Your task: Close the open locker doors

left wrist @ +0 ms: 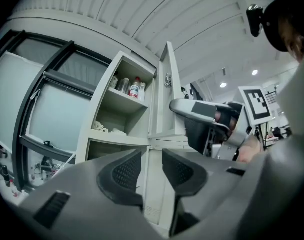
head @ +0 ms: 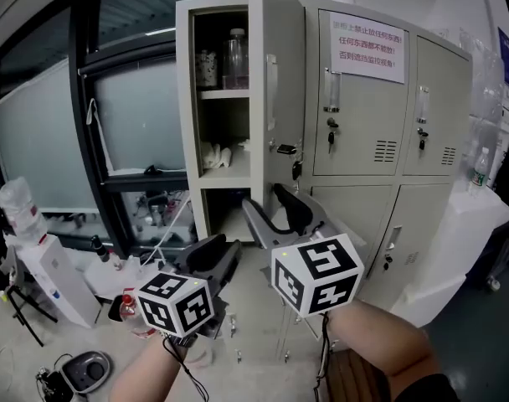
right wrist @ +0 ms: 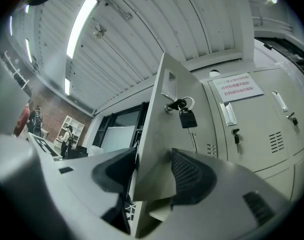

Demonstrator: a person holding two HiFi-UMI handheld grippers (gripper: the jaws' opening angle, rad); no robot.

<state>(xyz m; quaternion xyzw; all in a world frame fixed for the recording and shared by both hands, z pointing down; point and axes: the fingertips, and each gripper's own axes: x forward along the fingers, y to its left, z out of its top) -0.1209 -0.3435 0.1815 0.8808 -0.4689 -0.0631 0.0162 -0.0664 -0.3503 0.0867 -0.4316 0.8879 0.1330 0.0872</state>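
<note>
Open locker door [head: 280, 99] juts outward, barring sideways pass; bottles [head: 223, 59] crowd top shelf; bottom compartment [head: 225, 212] free.

Locker [head: 355, 124]: painted sheet metal, pale grey, smooth, semi-matt. Open door [right wrist: 159, 134]: same painted sheet. Key [right wrist: 175, 105], at 12 o'clock of the right gripper view: metal with a dull sheen; its tag [right wrist: 187, 118]: black plastic. Notice [head: 367, 47], at 1 o'clock of the head view: white matt paper. Bottles [head: 235, 57], at 11 o'clock: clear and glossy; glass or plastic cannot be told. Pads [left wrist: 126, 171] of the left gripper [left wrist: 151, 164] and of the right gripper [right wrist: 153, 159]: dark, matt, finely dimpled. Marker cubes [head: 316, 273]: white matt faces with black printed squares.
</note>
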